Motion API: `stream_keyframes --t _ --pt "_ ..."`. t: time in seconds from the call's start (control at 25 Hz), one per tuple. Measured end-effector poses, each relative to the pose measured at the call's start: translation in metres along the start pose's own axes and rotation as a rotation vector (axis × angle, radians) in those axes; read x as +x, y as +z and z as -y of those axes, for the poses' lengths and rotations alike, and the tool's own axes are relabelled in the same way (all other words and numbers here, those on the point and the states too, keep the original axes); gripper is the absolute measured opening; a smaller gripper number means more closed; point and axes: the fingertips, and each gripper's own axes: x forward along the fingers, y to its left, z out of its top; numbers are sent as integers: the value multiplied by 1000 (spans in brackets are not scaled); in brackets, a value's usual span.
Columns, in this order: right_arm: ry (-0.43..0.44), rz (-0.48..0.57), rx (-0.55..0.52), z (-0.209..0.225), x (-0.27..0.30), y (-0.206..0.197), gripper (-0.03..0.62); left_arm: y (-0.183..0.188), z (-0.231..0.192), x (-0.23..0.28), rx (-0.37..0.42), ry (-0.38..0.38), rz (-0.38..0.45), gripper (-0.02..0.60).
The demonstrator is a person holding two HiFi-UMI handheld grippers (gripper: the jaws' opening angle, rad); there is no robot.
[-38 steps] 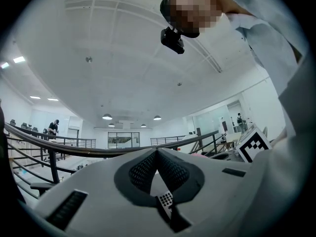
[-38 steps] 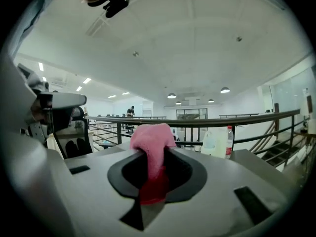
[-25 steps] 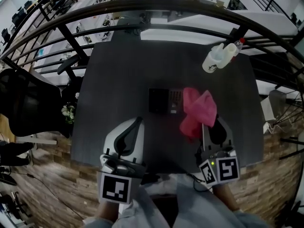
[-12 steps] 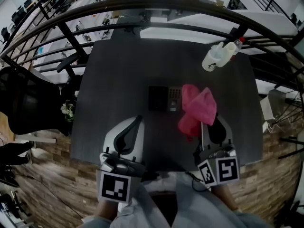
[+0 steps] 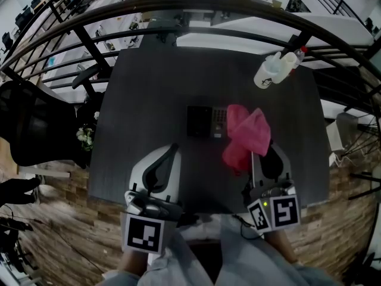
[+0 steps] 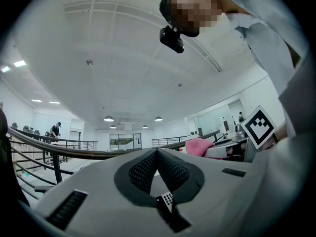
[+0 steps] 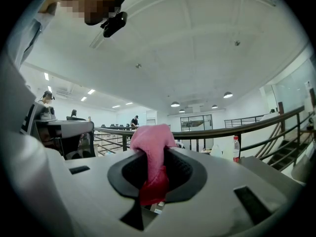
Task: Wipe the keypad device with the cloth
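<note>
The black keypad device [image 5: 202,123] lies flat in the middle of the dark table [image 5: 149,82], its keys [image 5: 219,119] on its right part. A pink cloth [image 5: 245,134] hangs from my right gripper [image 5: 252,157], which is shut on it; the cloth's far end drapes against the device's right edge. In the right gripper view the cloth [image 7: 150,144] bulges up between the jaws of that gripper [image 7: 154,158]. My left gripper [image 5: 173,150] is shut and holds nothing, just near and left of the device. Through its jaws [image 6: 157,152] a bit of the keypad [image 6: 167,200] shows.
Clear plastic bottles and one with a red cap [image 5: 275,69] stand at the table's far right corner. A black railing [image 5: 196,11] curves behind the table's far edge. A black office chair [image 5: 30,124] stands off the left side, and wooden floor lies below.
The pink cloth has edged slightly left onto the keypad's right edge. Both grippers have hardly moved.
</note>
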Motion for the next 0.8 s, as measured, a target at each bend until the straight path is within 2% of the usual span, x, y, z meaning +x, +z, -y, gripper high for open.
stream_keyframes --t 0.8 --pt "-18 -14 11 4 -1 -6 71 0 1 -4 -2 3 -3 5"
